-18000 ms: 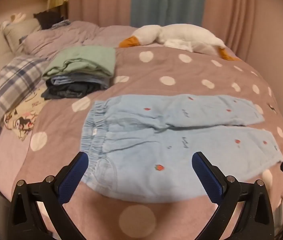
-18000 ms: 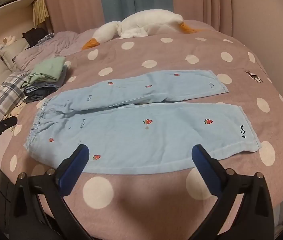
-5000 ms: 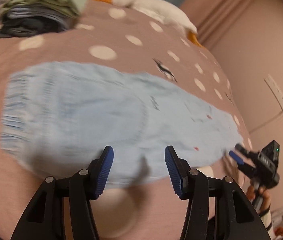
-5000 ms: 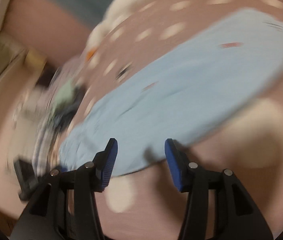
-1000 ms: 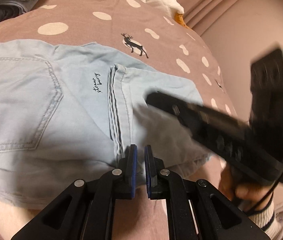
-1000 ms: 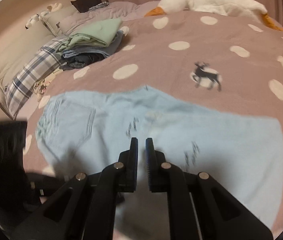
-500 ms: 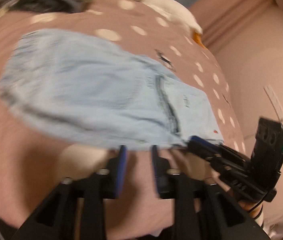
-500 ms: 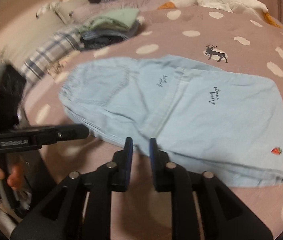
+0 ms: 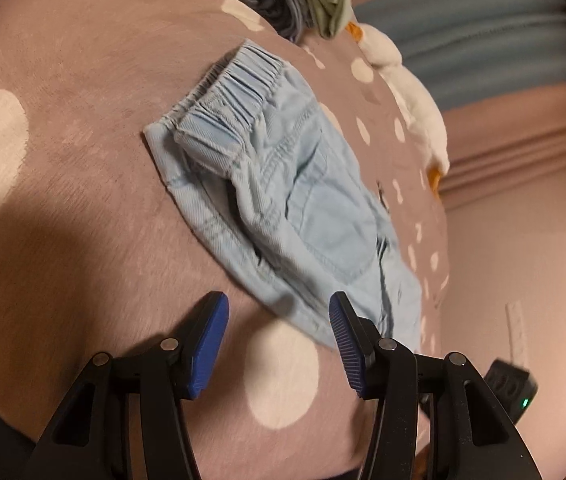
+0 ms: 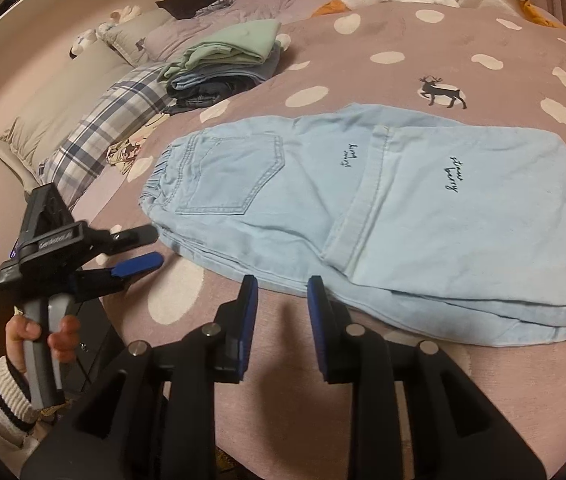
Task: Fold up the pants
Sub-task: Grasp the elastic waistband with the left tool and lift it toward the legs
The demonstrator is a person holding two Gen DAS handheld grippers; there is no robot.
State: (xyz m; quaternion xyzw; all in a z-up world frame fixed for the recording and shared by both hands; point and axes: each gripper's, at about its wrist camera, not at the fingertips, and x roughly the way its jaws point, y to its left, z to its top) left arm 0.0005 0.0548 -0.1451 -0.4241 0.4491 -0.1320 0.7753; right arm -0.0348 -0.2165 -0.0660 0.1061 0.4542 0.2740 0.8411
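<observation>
Two folds done: the light-blue denim pants with strawberry embroidery lie flat in the centre of the right wrist frame, legs stacked one on the other and the hem end doubled back over the thigh, so the cuff seam runs down the middle of the bundle.
Pants location: on the mauve bedspread with cream polka dots, near its lower edge; the elastic waistband points to the left of the frame.
Left gripper: jaws spread wide and holding nothing, hovering just off the near edge of the pants at the waistband end.
Right gripper: jaws parted by a narrow gap, empty, just short of the near long edge of the pants.
Loose spots: in the left wrist view the layers at the waistband corner gape and do not lie flush.
Left to do: probably one more fold, bringing the folded end over towards the waistband, plus squaring the layers.
Likely destination: the stack of folded green, blue and dark clothes in the upper left of the right wrist frame, well apart from the pants.
</observation>
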